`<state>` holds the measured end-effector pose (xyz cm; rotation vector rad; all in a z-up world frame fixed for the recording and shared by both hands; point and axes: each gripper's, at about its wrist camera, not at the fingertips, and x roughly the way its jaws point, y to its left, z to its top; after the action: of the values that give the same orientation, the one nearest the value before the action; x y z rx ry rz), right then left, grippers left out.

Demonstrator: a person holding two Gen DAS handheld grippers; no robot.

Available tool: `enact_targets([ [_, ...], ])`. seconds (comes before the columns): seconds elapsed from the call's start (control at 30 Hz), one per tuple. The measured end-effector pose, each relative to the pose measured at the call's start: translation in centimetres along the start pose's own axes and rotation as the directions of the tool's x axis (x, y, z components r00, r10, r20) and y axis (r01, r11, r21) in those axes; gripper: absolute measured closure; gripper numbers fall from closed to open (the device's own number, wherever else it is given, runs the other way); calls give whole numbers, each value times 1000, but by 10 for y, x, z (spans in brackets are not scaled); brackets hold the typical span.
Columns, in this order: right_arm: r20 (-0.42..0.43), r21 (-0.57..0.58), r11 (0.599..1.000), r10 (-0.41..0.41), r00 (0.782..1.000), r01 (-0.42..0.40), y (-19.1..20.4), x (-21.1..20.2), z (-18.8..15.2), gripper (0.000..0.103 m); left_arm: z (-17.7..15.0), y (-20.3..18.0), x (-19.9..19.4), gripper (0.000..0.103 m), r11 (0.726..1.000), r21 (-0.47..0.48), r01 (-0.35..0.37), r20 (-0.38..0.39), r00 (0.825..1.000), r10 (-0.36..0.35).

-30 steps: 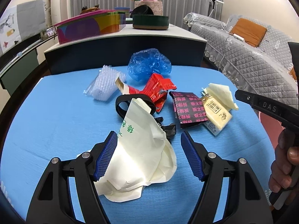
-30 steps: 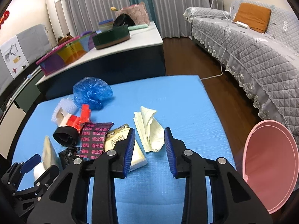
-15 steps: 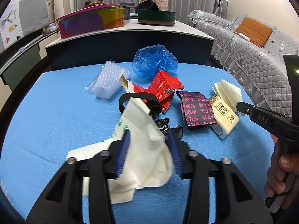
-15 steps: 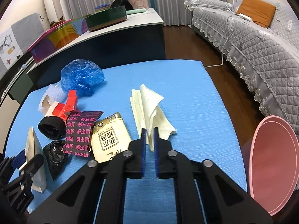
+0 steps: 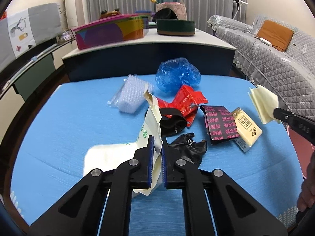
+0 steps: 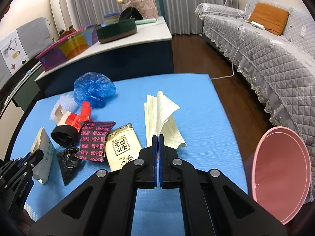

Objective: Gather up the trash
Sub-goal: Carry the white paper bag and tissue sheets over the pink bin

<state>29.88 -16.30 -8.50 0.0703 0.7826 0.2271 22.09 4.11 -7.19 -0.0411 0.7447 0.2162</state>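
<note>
Left wrist view: the cream paper bag [image 5: 151, 129] with green print stands pinched between the blue pads of the left claw [image 5: 156, 153], whose jaws have just been closing and now clamp its crumpled middle, its lower part spread on the blue worktop [image 5: 59, 122]. Just right of it lies a crumpled black plastic bag [image 5: 189, 147], beyond it a black band [image 5: 173, 122], a red wrapper [image 5: 187, 100], clear bubble wrap [image 5: 132, 96] and a blue plastic bag [image 5: 177, 74]. In the right wrist view, the right claw [image 6: 158, 145] has also just been closing; its jaws are together on the folded lined yellow paper [image 6: 163, 118]. A tissue pack [image 6: 122, 147] and a pink-patterned dark wrapper [image 6: 94, 139] lie left of it; a pink bin [image 6: 281, 167] stands beside the worktop at right.
</note>
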Motion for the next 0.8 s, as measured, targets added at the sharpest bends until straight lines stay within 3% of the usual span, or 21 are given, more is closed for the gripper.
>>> enact_targets([
  [0.27,50,-12,1000,7,999,-6,-3,-36,-3,102,7,0,-23,96,1000,-2,1,71,997,-1],
  [0.8,126,-5,1000,-19,992,20,-28,-107,-23,102,1,-32,-64,96,995,52,81,168,982,-89],
])
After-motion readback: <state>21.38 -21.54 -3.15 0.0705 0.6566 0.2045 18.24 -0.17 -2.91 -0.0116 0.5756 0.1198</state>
